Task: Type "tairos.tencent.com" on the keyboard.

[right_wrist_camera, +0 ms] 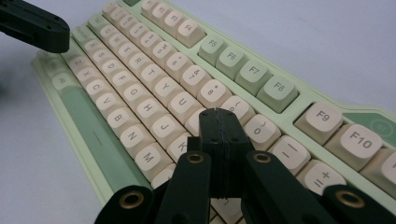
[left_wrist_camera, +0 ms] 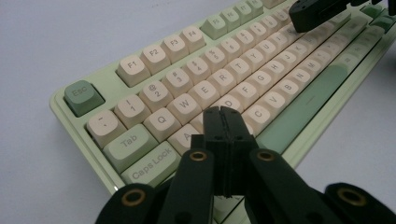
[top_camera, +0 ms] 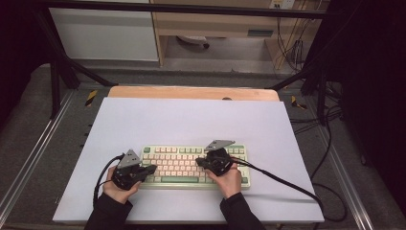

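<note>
Keyboard (top_camera: 191,165) is set near the front edge of the surface (top_camera: 143,120). Both left tongs (left_wrist_camera: 223,114) and right tongs (right_wrist_camera: 219,116) are pressed closed, empty, over the keys. Neighbouring keys could be struck by the broad tips.

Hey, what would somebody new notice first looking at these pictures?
Probably the pale green keyboard with cream keys, lying near the front of the white table. Next, the two black tools poised over it, jaws shut: the left tool above the S and D keys, the right tool near the I and K keys.
</note>
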